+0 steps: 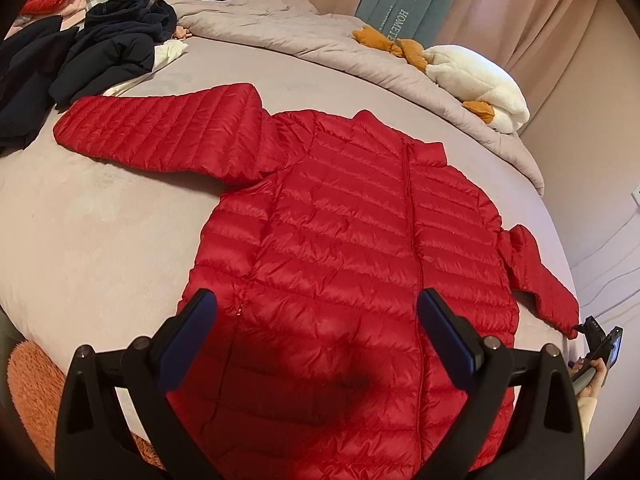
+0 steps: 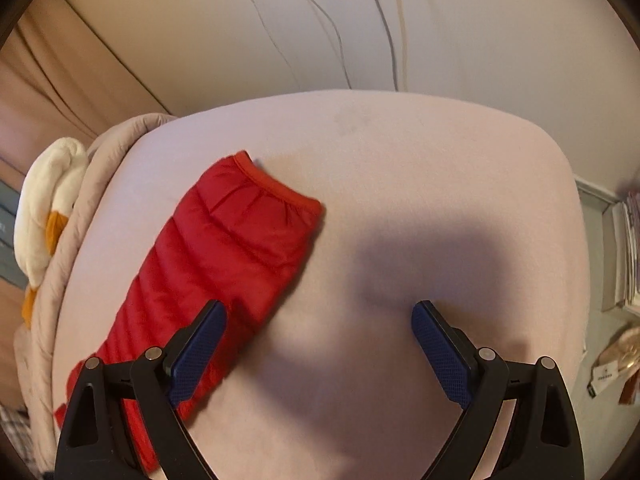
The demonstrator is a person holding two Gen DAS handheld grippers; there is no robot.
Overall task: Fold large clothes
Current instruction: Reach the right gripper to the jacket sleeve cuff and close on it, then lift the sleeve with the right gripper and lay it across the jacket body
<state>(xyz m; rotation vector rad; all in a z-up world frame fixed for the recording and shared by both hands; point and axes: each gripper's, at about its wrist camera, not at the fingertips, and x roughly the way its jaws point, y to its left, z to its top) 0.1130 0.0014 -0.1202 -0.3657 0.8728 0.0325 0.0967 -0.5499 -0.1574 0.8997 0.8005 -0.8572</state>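
A red quilted puffer jacket (image 1: pixel 352 216) lies flat, front up and zipped, on the pink-grey bed (image 1: pixel 100 216). One sleeve (image 1: pixel 160 128) stretches out to the far left; the other sleeve (image 1: pixel 540 276) points to the right edge. My left gripper (image 1: pixel 316 320) is open and empty, hovering above the jacket's lower body. My right gripper (image 2: pixel 318 334) is open and empty above bare bed (image 2: pixel 400 184), with the right sleeve (image 2: pixel 224 248) and its cuff (image 2: pixel 280 188) just left of its left finger. The right gripper also shows small at the left wrist view's right edge (image 1: pixel 600 344).
A pile of dark clothes (image 1: pixel 80 60) lies at the bed's far left. A rumpled grey duvet (image 1: pixel 300 32) and a white and orange plush toy (image 1: pixel 476 76) lie along the far side. An orange fluffy rug (image 1: pixel 32 392) sits below the near edge. Cables hang on the wall (image 2: pixel 332 24).
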